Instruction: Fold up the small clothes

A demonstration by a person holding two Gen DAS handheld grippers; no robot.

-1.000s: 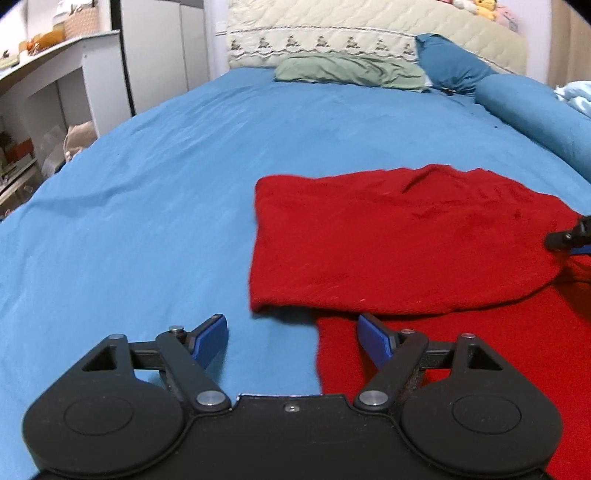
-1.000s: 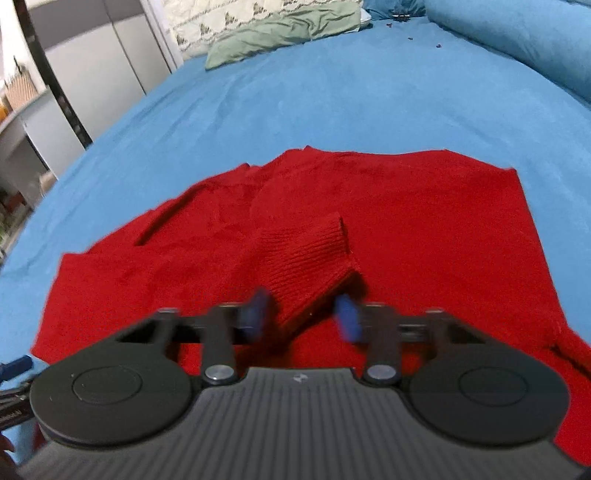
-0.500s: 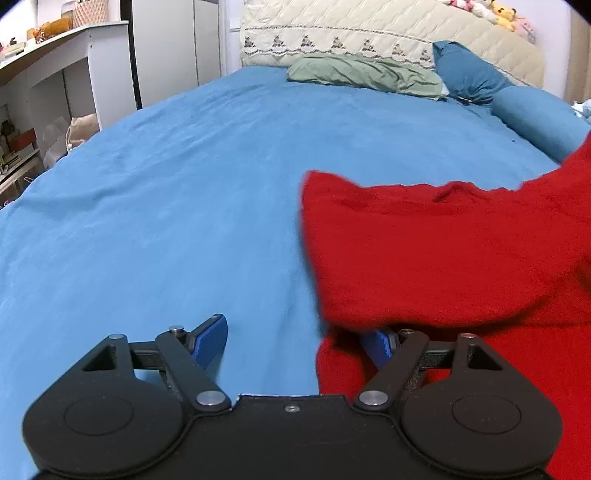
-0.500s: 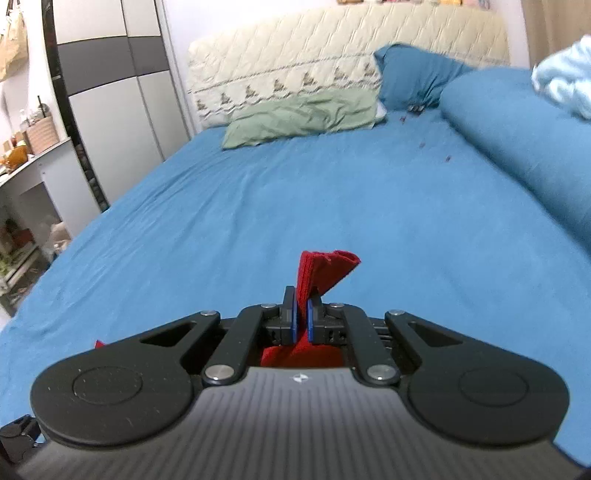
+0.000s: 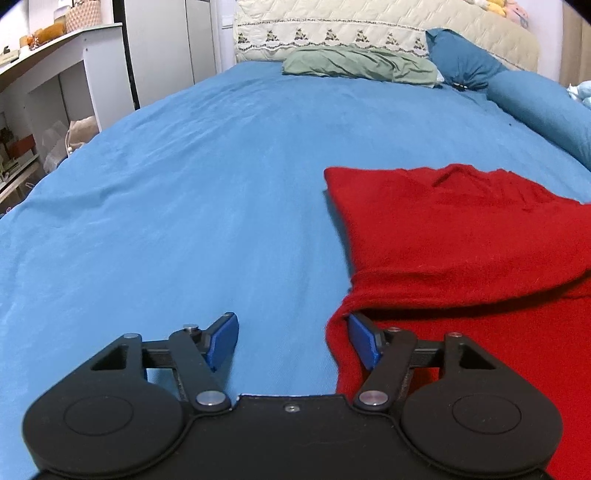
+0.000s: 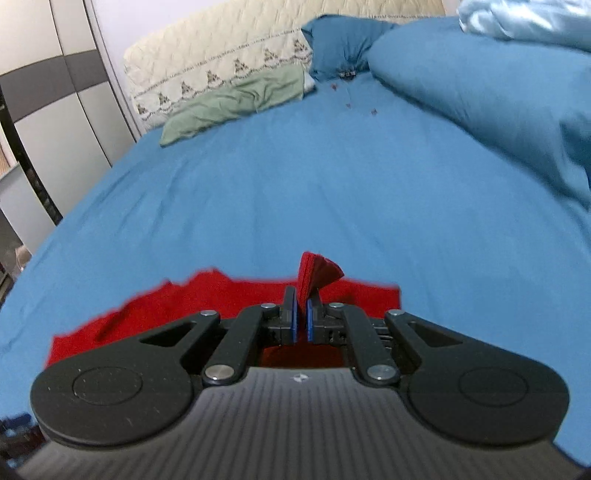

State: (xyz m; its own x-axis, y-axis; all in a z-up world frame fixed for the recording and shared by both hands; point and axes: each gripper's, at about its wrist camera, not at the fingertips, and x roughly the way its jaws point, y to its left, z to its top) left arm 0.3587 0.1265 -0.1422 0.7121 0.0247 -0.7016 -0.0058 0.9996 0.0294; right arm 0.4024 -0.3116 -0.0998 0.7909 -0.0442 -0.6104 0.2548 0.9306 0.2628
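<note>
- red knit garment (image 5: pixel 461 236) spread on the blue bedsheet (image 5: pixel 207 206), right of centre in the left wrist view, upper layer folded over a lower one.
- same garment (image 6: pixel 229 295) low in the right wrist view, partly hidden behind the tool.
- left gripper (image 5: pixel 291 341) low over the sheet at the garment's near left edge; jaws partway apart, just been closing.
- left blue pad (image 5: pixel 221 341) over bare sheet; right blue pad (image 5: pixel 364 341) tucked against the garment's edge under the fold, the edge lying between the two pads, not pinched by both.
- right gripper (image 6: pixel 301 321) clamped tight on a bunched piece of the red garment, a small red tuft poking up past the fingertips (image 6: pixel 290 317).
- pinched cloth lifted clear of the flat part beneath.
- green pillow (image 5: pixel 358 66) and dark blue pillow (image 5: pixel 461 62) at the far end, against the quilted cream headboard (image 5: pixel 369 29).
- long blue bolster (image 6: pixel 480 85) along the right side, pale blue fabric (image 6: pixel 524 18) behind it.
- white shelving unit (image 5: pixel 55 74) off the bed's left edge; grey wardrobe doors (image 6: pixel 55 92) far left.
</note>
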